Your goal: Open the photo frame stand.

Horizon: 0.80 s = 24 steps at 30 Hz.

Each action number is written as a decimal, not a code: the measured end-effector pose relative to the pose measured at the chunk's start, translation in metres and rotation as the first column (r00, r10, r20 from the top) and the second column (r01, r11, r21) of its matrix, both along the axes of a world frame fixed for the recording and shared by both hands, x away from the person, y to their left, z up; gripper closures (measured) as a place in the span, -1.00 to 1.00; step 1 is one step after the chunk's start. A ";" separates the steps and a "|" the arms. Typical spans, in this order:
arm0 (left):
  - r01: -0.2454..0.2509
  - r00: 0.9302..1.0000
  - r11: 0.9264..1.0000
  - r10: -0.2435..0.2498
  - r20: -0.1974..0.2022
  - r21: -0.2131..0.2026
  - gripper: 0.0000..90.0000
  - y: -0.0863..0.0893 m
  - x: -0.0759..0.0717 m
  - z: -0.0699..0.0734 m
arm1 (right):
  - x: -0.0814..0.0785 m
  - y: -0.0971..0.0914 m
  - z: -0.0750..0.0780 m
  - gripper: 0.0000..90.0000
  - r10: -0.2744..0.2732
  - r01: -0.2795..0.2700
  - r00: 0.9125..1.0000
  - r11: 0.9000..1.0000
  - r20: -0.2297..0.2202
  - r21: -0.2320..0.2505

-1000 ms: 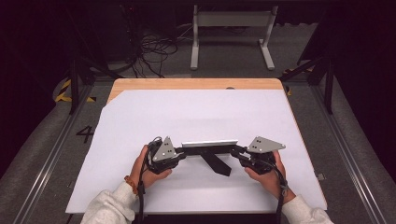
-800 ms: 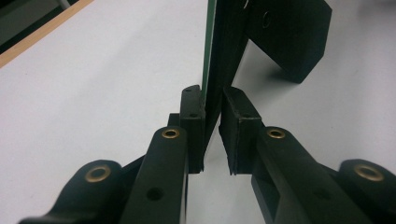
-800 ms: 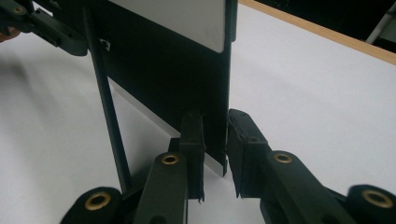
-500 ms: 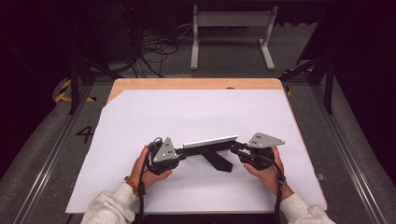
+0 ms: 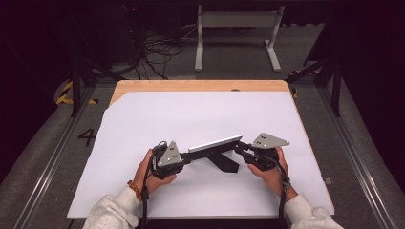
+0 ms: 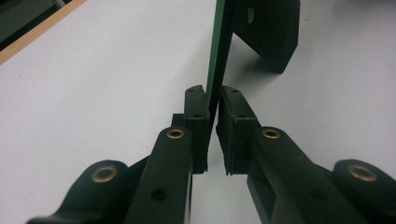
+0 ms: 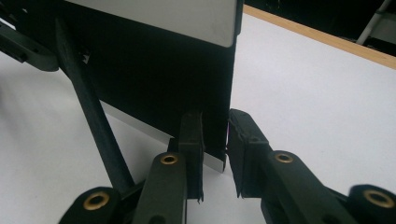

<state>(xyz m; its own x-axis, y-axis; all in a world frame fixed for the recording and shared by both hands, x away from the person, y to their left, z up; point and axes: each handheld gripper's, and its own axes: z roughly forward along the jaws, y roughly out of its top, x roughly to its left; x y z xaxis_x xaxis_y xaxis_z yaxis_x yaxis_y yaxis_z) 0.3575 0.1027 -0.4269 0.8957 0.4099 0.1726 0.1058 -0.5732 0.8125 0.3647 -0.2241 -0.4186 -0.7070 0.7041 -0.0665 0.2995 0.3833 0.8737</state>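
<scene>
Status at this frame: both grippers were on one thin flat panel (image 5: 216, 143), silver-faced with a dark back and a green edge, held up over the white table sheet (image 5: 191, 109) at about 6 o'clock of the table, near the person's edge.

Left gripper (image 5: 184, 160) was clamped on the panel's left end; in the left gripper view the green edge (image 6: 215, 56) ran straight between the two pads (image 6: 195, 122), pinched tight. Right gripper (image 5: 241, 147) sat on the panel's right end at roughly 3 o'clock of the panel; in the right gripper view the dark face (image 7: 154, 79) and its lower corner went in between the jaws, which stood close around it. A sliver of gap showed on the right pad side, so I read it as gripped but less firmly than the left.

A black strut or stand leg (image 5: 223, 162) hung off the panel's underside toward 5 o'clock, touching or just over the sheet; couldn't tell which.

Progress, my read: pickup and two-handed hold done. Left: swing the leg out or fold it, then set the panel down. Nothing placed yet.
</scene>
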 end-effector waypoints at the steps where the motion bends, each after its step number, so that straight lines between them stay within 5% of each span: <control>1: 0.002 1.000 1.000 -0.002 -0.001 -0.001 0.83 0.000 0.000 0.000 | 0.001 0.000 0.000 0.70 0.000 0.000 1.000 1.000 0.001 -0.003; 24: 0.034 0.999 0.999 -0.034 0.004 0.020 0.86 -0.008 -0.004 -0.001 | 0.011 0.005 -0.002 0.73 -0.010 0.010 1.000 1.000 -0.012 -0.010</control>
